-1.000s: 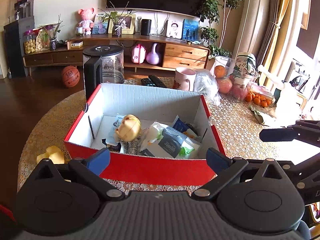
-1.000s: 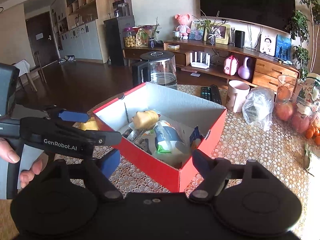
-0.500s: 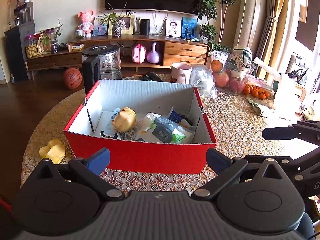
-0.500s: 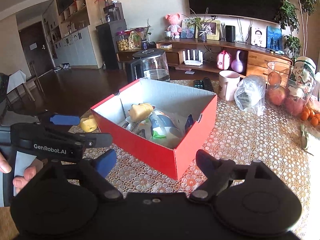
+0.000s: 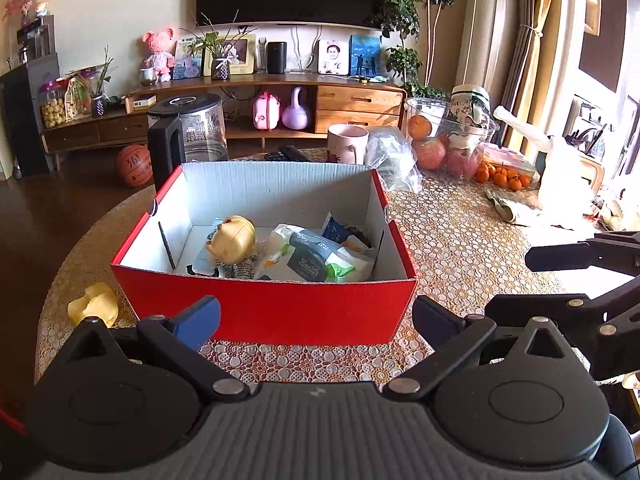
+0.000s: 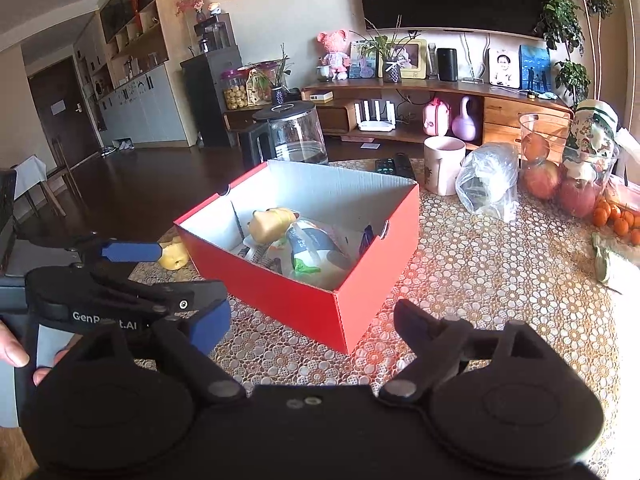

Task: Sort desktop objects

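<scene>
A red cardboard box (image 5: pixel 280 312) (image 6: pixel 304 300) stands open on the lace-covered round table (image 5: pixel 452 240). Inside lie a yellow round toy (image 5: pixel 234 238) (image 6: pixel 274 220), a grey and green wipes packet (image 5: pixel 316 262) (image 6: pixel 316 248) and other small packets. A yellow soft object (image 5: pixel 94 308) (image 6: pixel 174 254) lies on the table left of the box. My left gripper (image 5: pixel 314 316) (image 6: pixel 168 272) hovers in front of the box's near wall, open and empty. My right gripper (image 6: pixel 310 322) (image 5: pixel 536 280) hangs off the box's right front corner, jaws wide, nothing between them.
Behind the box stand a glass kettle (image 5: pixel 192 132), a pink mug (image 5: pixel 346 144), remote controls (image 5: pixel 288 154) and a clear plastic bag (image 5: pixel 394 160). Fruit in a clear container (image 5: pixel 440 136), small oranges (image 5: pixel 500 176) and a white bag (image 5: pixel 564 176) crowd the right side.
Both grippers have drawn back from the box, which now looks smaller and farther off. The right gripper's jaws have spread a little wider.
</scene>
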### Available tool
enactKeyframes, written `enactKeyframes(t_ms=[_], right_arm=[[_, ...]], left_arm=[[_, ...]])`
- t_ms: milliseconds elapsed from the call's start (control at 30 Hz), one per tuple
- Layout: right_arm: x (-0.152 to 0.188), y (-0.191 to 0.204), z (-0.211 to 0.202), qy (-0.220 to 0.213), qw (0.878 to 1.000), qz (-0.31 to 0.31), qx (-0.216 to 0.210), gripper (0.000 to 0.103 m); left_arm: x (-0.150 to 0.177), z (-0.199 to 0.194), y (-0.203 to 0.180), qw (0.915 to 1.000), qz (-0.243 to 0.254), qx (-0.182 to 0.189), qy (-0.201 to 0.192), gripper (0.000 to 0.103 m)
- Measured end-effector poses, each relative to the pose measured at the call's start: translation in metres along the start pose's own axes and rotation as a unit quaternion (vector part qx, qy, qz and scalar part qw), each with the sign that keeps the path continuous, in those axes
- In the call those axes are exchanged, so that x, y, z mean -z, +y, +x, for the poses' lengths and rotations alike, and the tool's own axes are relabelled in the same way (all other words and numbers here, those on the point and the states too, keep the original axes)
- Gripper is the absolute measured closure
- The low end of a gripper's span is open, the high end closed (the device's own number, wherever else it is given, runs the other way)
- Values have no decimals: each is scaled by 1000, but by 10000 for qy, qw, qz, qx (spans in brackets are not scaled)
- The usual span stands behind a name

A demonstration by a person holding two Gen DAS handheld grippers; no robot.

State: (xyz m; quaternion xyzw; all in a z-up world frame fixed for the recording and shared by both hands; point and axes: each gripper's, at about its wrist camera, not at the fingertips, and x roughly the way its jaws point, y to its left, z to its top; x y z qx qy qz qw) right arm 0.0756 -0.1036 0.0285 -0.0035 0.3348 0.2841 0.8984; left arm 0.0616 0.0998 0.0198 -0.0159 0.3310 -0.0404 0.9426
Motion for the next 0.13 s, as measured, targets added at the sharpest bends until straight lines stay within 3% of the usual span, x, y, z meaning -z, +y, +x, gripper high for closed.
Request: enactKeyframes(t_ms=[133], right_arm=[[5, -6, -1, 17, 9999, 61, 94, 14]], left_arm=[[2, 3, 0, 9998, -137, 126, 55, 0]])
